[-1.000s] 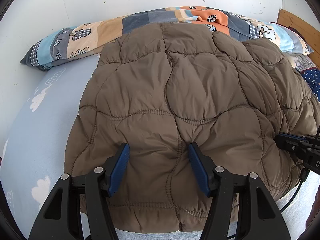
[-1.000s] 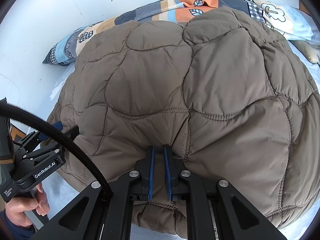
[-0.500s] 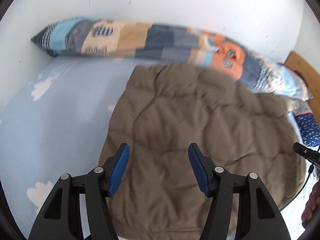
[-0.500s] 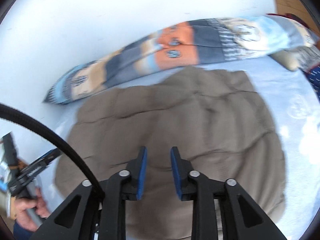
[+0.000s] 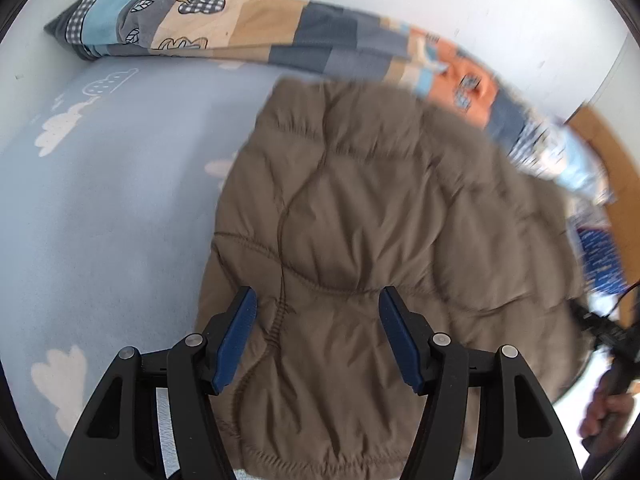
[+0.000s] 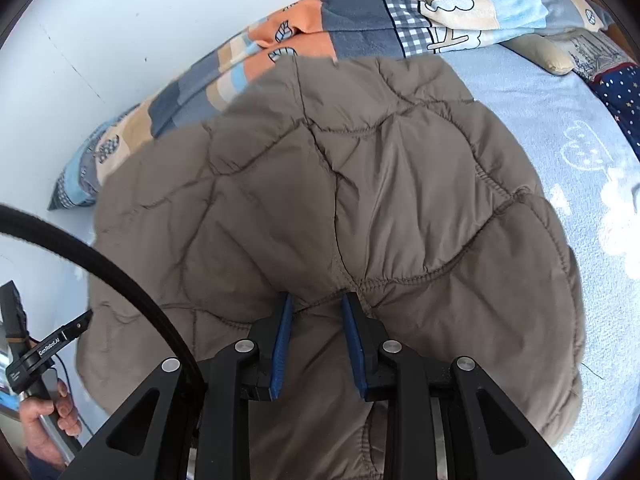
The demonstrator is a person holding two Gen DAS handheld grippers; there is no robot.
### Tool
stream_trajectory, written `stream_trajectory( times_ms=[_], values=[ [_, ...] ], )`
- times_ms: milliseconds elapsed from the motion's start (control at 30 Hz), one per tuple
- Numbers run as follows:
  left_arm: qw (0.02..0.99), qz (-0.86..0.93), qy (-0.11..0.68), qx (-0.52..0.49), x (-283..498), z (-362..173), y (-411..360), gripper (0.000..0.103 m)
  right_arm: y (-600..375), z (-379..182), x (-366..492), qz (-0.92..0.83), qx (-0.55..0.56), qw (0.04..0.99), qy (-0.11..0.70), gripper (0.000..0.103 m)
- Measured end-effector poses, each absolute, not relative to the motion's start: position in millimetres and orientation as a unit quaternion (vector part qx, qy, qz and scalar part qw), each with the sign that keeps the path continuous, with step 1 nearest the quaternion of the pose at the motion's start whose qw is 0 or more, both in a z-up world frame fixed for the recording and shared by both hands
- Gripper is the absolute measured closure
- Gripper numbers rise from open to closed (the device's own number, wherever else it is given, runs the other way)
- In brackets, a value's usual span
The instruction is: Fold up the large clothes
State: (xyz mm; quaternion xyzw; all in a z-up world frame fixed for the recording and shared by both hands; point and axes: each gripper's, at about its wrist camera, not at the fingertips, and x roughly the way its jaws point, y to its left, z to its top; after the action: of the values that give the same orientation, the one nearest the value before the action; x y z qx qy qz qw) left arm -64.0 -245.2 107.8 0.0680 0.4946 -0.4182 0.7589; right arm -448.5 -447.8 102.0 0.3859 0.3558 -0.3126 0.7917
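A brown quilted puffer jacket (image 5: 380, 200) (image 6: 360, 180) lies folded into a rounded bundle on the light blue bed sheet (image 5: 120, 200). My left gripper (image 5: 318, 296) hovers over the bundle's near left part. Its jaws stand wide and are opening a little, and the pads touch nothing. My right gripper (image 6: 317, 300) is over the near middle of the jacket with a narrow gap between its blue pads. A quilted ridge sits at their tips, not pinched. Each view catches the other gripper at its edge, held by a hand (image 6: 52, 404) (image 5: 608, 412).
A patchwork quilt (image 5: 260, 28) (image 6: 360, 12) runs along the white wall behind the jacket. To the right are a wooden headboard (image 5: 600, 140), dark blue starred fabric (image 6: 616, 88) and a beige cushion (image 6: 548, 56). A black cable (image 6: 100, 264) crosses the right view. Bare sheet (image 6: 580, 140) flanks the jacket.
My right gripper opened and let go of the jacket, drew back, then came close again. My left gripper, open throughout, pulled back and rolled, so the jacket now sits right of centre.
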Motion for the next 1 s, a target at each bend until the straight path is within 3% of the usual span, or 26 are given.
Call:
stream_trajectory(
  times_ms=[100, 233, 433, 500, 567, 633, 700, 800, 833, 933, 1000],
  values=[
    [0.761, -0.415, 0.498, 0.030, -45.7, 116.1, -223.3, 0.040, -447.7, 120.5, -458.3, -0.303, 0.390, 0.804, 0.330, 0.073],
    [0.764, -0.379, 0.519, 0.053, -31.6, 96.8, -217.7, 0.040, -445.2, 135.4, -474.9, -0.321, 0.377, 0.807, 0.322, 0.071],
    [0.765, -0.355, 0.528, 0.100, -33.6, 70.6, -232.7, 0.040, -447.6, 116.6, -479.4, -0.329, 0.389, 0.783, 0.358, 0.072],
    [0.766, -0.348, 0.526, 0.122, -37.7, 64.5, -239.1, 0.039, -451.5, 107.2, -474.7, -0.331, 0.391, 0.775, 0.369, 0.077],
    [0.761, -0.346, 0.535, 0.127, -37.1, 52.8, -244.4, 0.037, -454.4, 98.1, -471.8, -0.331, 0.396, 0.770, 0.376, 0.077],
    [0.756, -0.340, 0.546, 0.117, -32.7, 42.1, -241.8, 0.024, -455.9, 89.7, -470.0, -0.329, 0.398, 0.766, 0.384, 0.077],
    [0.749, -0.339, 0.561, 0.097, -24.7, 34.2, -237.0, 0.019, -455.2, 84.6, -469.2, -0.329, 0.399, 0.763, 0.387, 0.077],
    [0.742, -0.346, 0.569, 0.077, -19.2, 38.5, -231.2, 0.020, -453.7, 82.1, -464.1, -0.332, 0.388, 0.764, 0.394, 0.077],
    [0.739, -0.354, 0.569, 0.066, -16.8, 43.9, -228.7, 0.027, -453.1, 83.1, -464.3, -0.332, 0.388, 0.765, 0.394, 0.077],
    [0.720, -0.394, 0.571, 0.006, -2.1, 63.2, -212.9, 0.028, -450.4, 94.9, -461.3, -0.321, 0.388, 0.774, 0.383, 0.074],
    [0.705, -0.416, 0.573, -0.036, 10.3, 69.8, -199.4, 0.028, -449.1, 112.7, -471.4, -0.293, 0.400, 0.792, 0.356, 0.063]
  ],
)
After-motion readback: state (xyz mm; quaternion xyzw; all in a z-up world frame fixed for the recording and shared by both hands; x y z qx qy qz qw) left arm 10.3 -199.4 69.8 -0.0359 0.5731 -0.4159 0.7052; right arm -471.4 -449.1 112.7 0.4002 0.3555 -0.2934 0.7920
